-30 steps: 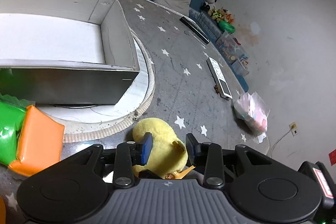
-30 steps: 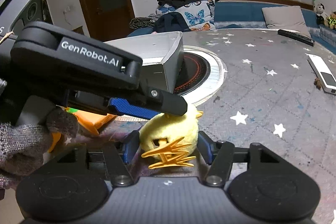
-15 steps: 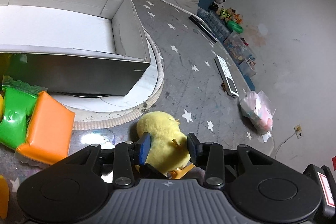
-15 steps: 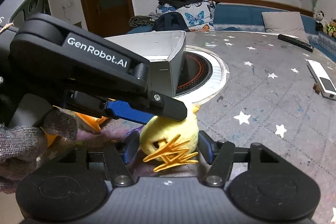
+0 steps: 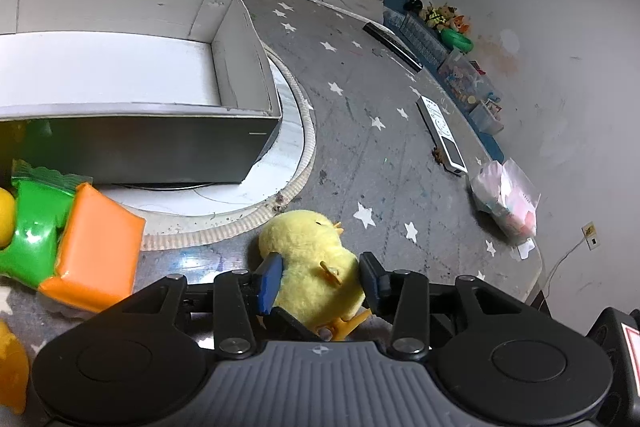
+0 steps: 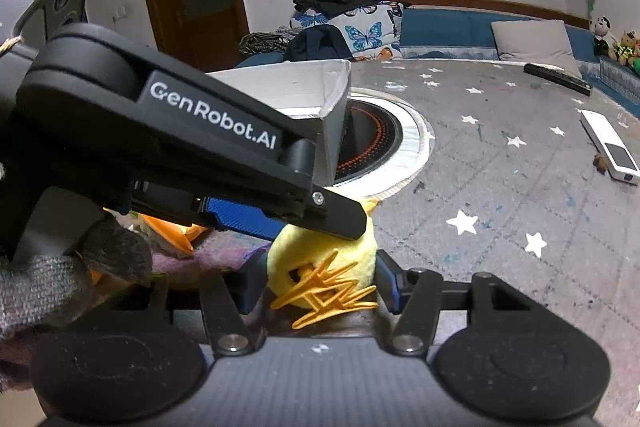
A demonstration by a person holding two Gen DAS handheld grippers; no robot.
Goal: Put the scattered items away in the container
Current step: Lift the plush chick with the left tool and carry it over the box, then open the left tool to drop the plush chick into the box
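Note:
A yellow plush chick [image 5: 310, 259] with orange feet lies on the grey star-patterned table. My left gripper [image 5: 320, 277] has its blue pads pressed on both sides of the chick. My right gripper [image 6: 320, 285] also straddles the chick [image 6: 320, 259] from another side, its fingers against the plush. The left gripper's black body [image 6: 192, 147] crosses the right wrist view. The open grey cardboard box [image 5: 248, 67] stands on a round mat just beyond the chick. An orange packet [image 5: 96, 247] and a green packet [image 5: 34, 231] lie left of the chick.
A white remote [image 5: 442, 135] and a clear bag of pink items [image 5: 506, 199] lie to the right. A black remote [image 5: 392, 45] lies farther back. A gloved hand [image 6: 60, 283] holds the left gripper. Cushions and toys line the back.
The left gripper's pads have closed in on the chick, and the box looks a little farther off. The right gripper stays around the chick.

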